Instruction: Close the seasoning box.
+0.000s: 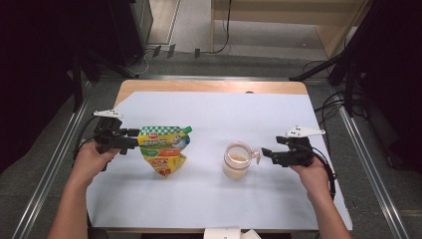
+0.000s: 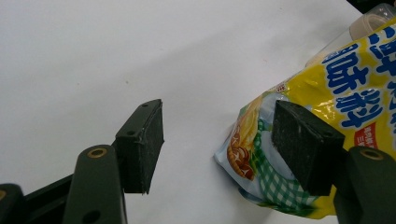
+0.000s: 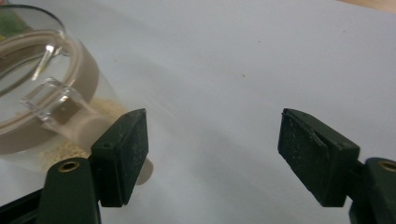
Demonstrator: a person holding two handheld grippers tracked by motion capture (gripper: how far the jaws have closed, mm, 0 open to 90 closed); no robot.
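A yellow and green spouted pouch (image 1: pixel 164 149) stands on the white sheet left of centre. My left gripper (image 1: pixel 133 138) is level at its left edge. In the left gripper view the gripper (image 2: pixel 217 126) is open, with the pouch (image 2: pixel 336 88) lying behind and beside the right jaw and only bare sheet in most of the gap. A clear jar (image 1: pixel 237 162) holding beige granules stands right of centre. My right gripper (image 1: pixel 264 152) points at it from the right. That gripper (image 3: pixel 212 121) is open and empty, the jar (image 3: pixel 51 93) just beyond its left jaw.
The white sheet (image 1: pixel 219 114) covers a wooden table whose bare strip shows at the far edge (image 1: pixel 209 85). A white object (image 1: pixel 224 233) lies at the near edge. Metal rails and cables run along the floor on both sides. The jar's top (image 2: pixel 369 21) shows past the pouch.
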